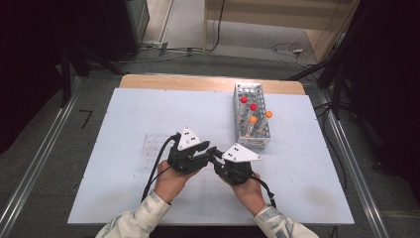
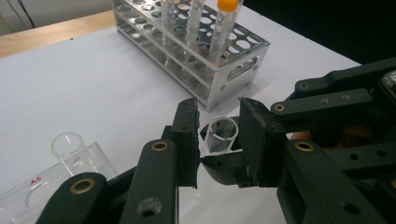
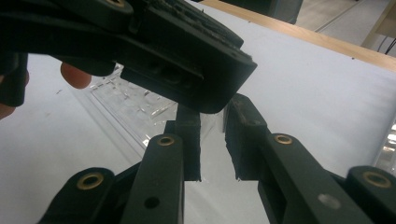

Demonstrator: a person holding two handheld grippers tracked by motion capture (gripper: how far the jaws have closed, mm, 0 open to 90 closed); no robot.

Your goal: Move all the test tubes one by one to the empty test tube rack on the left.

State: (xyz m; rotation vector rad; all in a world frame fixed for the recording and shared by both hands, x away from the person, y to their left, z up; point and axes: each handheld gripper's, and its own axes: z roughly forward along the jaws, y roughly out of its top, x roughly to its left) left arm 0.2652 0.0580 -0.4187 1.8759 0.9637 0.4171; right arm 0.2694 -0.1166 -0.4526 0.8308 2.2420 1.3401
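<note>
Both grippers meet tip to tip at the table's middle, each held in a hand. A clear open-ended tube (image 2: 222, 133) sits between the jaws of my left gripper (image 2: 217, 116), which is shut on it, mouth toward the camera. A jaw of the right gripper (image 2: 226, 169) crosses the tube's lower part. In the right gripper view the jaws of my right gripper (image 3: 212, 121) stand close together around a faint clear shape, under the left gripper's body (image 3: 177, 51). From above, the left gripper (image 1: 212, 151) and right gripper (image 1: 218, 157) touch.
A metal tube rack (image 1: 253, 143) stands at the right with red-capped (image 1: 243, 99) and orange-capped tubes (image 1: 253, 119). A clear plastic rack (image 1: 148, 148) lies left of the grippers, with an empty tube (image 2: 67, 144) in it. White paper covers the table.
</note>
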